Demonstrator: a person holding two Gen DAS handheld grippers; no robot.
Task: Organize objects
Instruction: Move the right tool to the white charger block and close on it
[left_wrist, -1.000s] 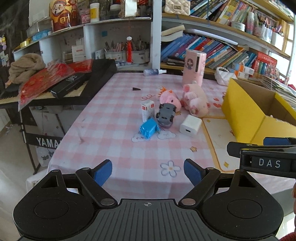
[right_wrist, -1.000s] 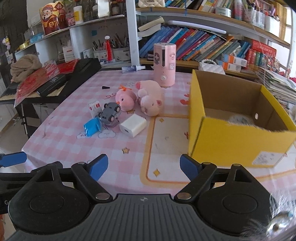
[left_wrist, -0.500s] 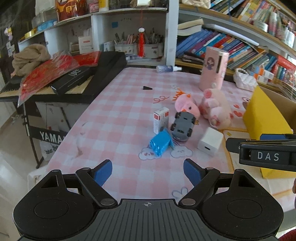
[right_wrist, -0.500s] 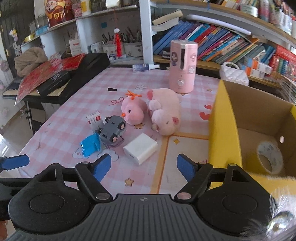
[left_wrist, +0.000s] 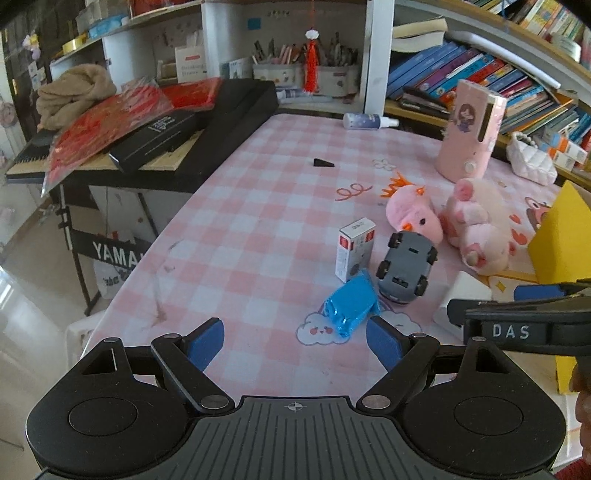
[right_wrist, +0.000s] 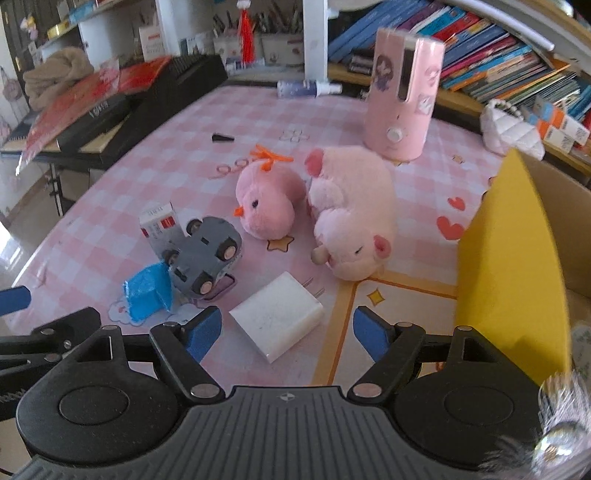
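Right wrist view takes in the pink checked table (right_wrist: 122, 192), with the yellow cardboard box (right_wrist: 513, 266) standing open at its right edge. Left of the box lies the pink plush pig (right_wrist: 354, 214) on its side, and touching its left flank sits the smaller pink plush chick (right_wrist: 267, 203). Far behind them a pink cylindrical device (right_wrist: 402, 96) stands upright. Nearer and to the left, the grey toy car (right_wrist: 205, 254) lies wheels-up, leaning between the small white-and-red carton (right_wrist: 159, 223) and the crumpled blue packet (right_wrist: 147, 291). The white charger block (right_wrist: 277, 321) lies nearest, just ahead of the right gripper (right_wrist: 286, 330) — its blue-padded jaws spread wide, holding nothing. In the left wrist view the left gripper (left_wrist: 293, 341) hovers low over the near table edge, jaws likewise wide apart and empty, with the blue packet (left_wrist: 351, 306) just beyond its right fingertip.
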